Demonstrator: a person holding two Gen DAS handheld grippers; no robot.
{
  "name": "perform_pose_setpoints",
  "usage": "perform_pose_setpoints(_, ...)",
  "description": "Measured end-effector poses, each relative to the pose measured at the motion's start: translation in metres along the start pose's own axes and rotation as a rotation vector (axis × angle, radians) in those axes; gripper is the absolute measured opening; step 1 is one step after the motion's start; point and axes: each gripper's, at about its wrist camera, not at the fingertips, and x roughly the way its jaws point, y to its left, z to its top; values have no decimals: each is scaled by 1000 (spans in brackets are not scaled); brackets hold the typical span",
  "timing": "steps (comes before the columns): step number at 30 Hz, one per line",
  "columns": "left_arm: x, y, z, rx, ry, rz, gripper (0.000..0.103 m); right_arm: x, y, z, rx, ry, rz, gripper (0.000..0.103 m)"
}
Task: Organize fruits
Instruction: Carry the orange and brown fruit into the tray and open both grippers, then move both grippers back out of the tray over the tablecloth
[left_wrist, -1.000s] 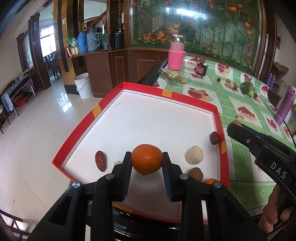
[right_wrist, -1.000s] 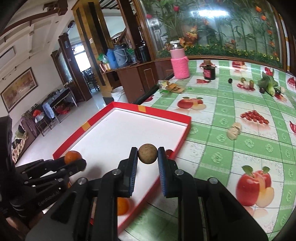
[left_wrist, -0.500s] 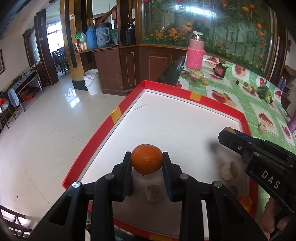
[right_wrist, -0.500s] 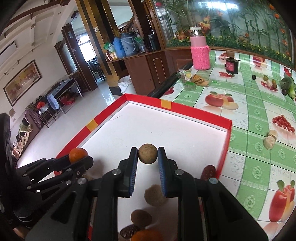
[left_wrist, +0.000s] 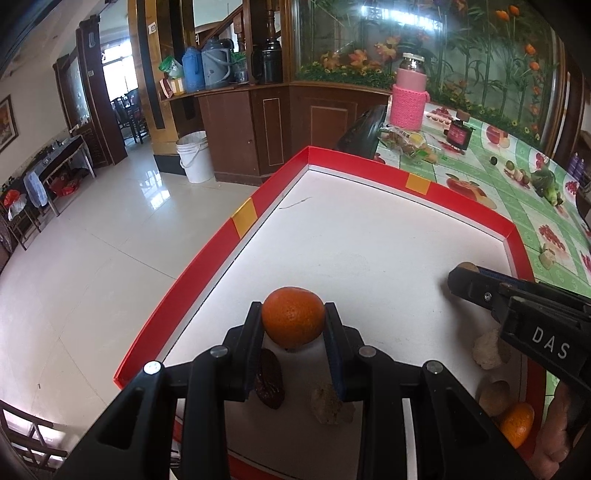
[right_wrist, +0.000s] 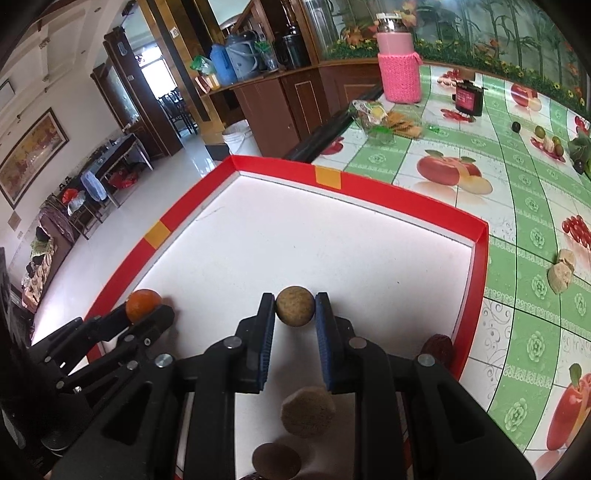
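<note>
left gripper (left_wrist: 293, 326) clamps orange (left_wrist: 293, 317) above red tray (left_wrist: 207, 258); right gripper (right_wrist: 295, 314) pinches brown round fruit (right_wrist: 295, 311), maybe longan. lower both onto bare white floor, release gently, prevent rolling.

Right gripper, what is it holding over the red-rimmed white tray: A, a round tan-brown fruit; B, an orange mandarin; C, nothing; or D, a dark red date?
A: the right gripper is shut on the round tan-brown fruit, while the left gripper holds the orange mandarin.
</note>
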Motion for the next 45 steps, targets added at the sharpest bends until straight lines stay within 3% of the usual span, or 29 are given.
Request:
perform_pose_setpoints(12,-9,-10,-9,52,3,62,33,3,5,-4,-17,42,-104,24)
perform_pose_setpoints(19,-40,-16,-18,66,-42,67,52,-13,2,-14,-30,66,-140,24)
perform_pose_setpoints(25,-67,-25,-22,75,-82,60,61,-46,0,-19,-20,4,-146,25)
perform_pose_setpoints(30,-92,-35,-25,95,-125,54,63,-72,-1,-22,-10,-43,-149,36)
perform_pose_setpoints(45,-132,-63,-35,165,-186,27,66,-115,-24,-30,47,-120,-148,40)
